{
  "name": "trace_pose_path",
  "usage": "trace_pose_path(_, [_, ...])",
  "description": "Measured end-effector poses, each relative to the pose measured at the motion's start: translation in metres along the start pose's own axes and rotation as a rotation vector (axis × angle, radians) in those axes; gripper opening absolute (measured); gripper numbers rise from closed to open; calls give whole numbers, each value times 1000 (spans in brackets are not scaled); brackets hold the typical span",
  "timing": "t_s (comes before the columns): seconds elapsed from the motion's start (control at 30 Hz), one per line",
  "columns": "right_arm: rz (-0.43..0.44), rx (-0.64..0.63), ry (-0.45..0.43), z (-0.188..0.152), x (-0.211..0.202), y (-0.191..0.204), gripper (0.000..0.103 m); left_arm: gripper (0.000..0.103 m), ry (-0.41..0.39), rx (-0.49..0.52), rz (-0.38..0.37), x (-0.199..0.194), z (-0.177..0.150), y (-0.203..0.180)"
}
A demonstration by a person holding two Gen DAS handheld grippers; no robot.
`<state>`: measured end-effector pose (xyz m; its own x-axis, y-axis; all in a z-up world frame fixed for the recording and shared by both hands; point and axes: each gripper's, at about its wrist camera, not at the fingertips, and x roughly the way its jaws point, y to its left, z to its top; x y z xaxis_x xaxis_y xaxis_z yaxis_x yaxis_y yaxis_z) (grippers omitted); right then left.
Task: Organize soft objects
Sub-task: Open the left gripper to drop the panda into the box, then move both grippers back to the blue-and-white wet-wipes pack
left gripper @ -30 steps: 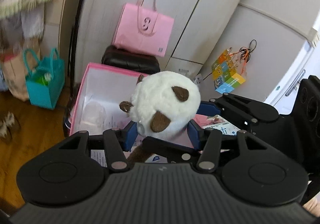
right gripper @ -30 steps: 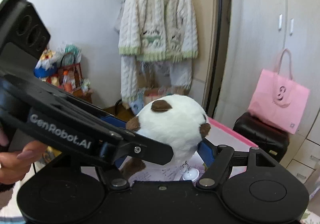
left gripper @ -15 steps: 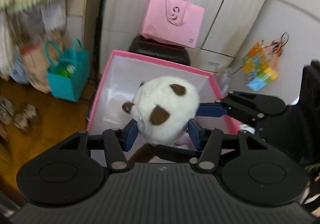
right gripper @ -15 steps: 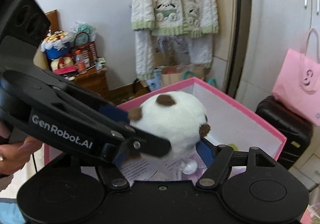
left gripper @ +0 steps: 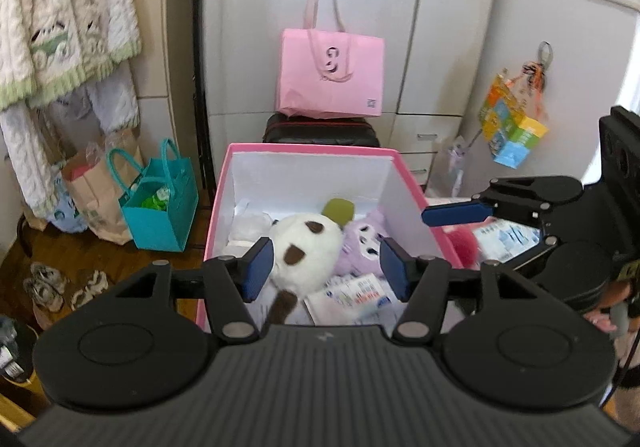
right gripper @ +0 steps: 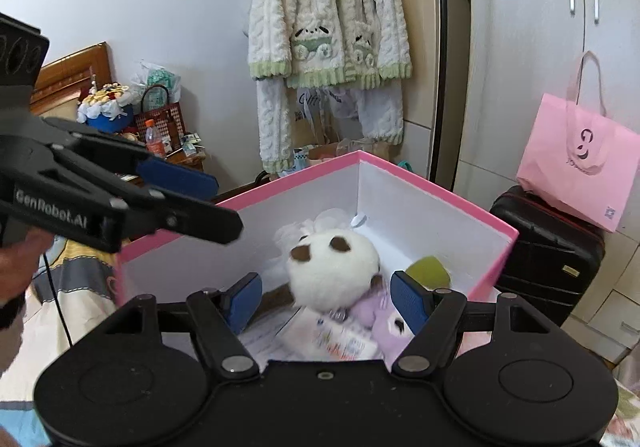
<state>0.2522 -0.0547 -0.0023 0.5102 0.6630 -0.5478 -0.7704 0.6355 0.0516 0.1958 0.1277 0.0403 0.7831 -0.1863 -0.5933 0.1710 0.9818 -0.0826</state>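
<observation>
Both grippers, left gripper (left gripper: 326,268) and right gripper (right gripper: 326,300), now stand released: the white plush (left gripper: 306,253), gripped a moment ago, lies inside the pink box (left gripper: 308,148) beside a purple plush (left gripper: 362,247); one soft toy stowed.

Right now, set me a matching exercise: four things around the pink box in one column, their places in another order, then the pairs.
Things:
1. white plush
2. purple plush
3. pink tote bag
4. teal bag

Places:
A. on the black suitcase
B. on the floor, left of the pink box
C. in the box, under the open left gripper
D. in the box, right of the white plush

Pairs: 1-C, 2-D, 3-A, 4-B
</observation>
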Motion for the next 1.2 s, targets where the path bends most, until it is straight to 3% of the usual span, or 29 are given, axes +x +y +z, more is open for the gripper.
trace_pose_path(0.23, [-35,-9,-7,-11,-50,23,76,58,-7,92,-9,-46,-7,-30])
trace_pose_path(0.43, [-34,-73,-21,-24,-94,49,76,66,28,150,-21,-76,-21,-58])
trace_pose_path(0.73, [-53,-124,-43,-52,-157,79,78,70,60,221,-126,-119,-47,-104])
trace_pose_path(0.93, [-180,-181,-103,-85,-194,95,78,70,5,254,-223,-126,-51,-143])
trace_pose_path(1.03, [-219,-139,-124,-97,-207,92,78,70,-29,277,-271,-122,-51,-161])
trace_pose_path(1.2, [-300,-77,-133,-113,-218,68,78,70,-14,286,-350,-96,-50,-189])
